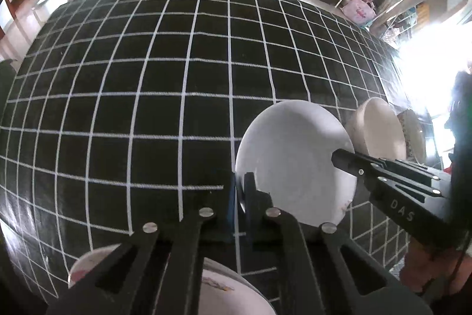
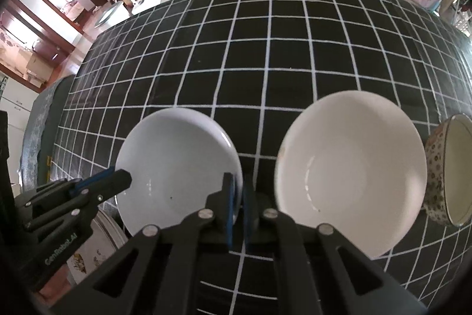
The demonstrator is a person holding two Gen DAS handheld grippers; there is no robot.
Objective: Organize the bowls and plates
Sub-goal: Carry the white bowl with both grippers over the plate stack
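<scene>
1. Grippers: left gripper (image 1: 240, 197) and right gripper (image 2: 239, 197) are both clamped on opposite rims of the shallow round white ceramic plate (image 2: 177, 167).
2. Right of that plate, just beside it, sits the larger cream ceramic bowl (image 2: 351, 176); the floral-patterned bowl (image 2: 436, 173) lies beyond.
3. The black grid-checked tablecloth (image 2: 265, 49) beyond the plate lies bare, giving open room.

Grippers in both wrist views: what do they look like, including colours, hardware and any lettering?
Both are black scissor-linkage tools with silver round rivets and blue-lined finger pads. The left gripper carries pale "GenRobot.AI" lettering on its body, as the right wrist view shows; the right gripper has "DAS" on its side. No sleeves or cables show clearly.
</scene>
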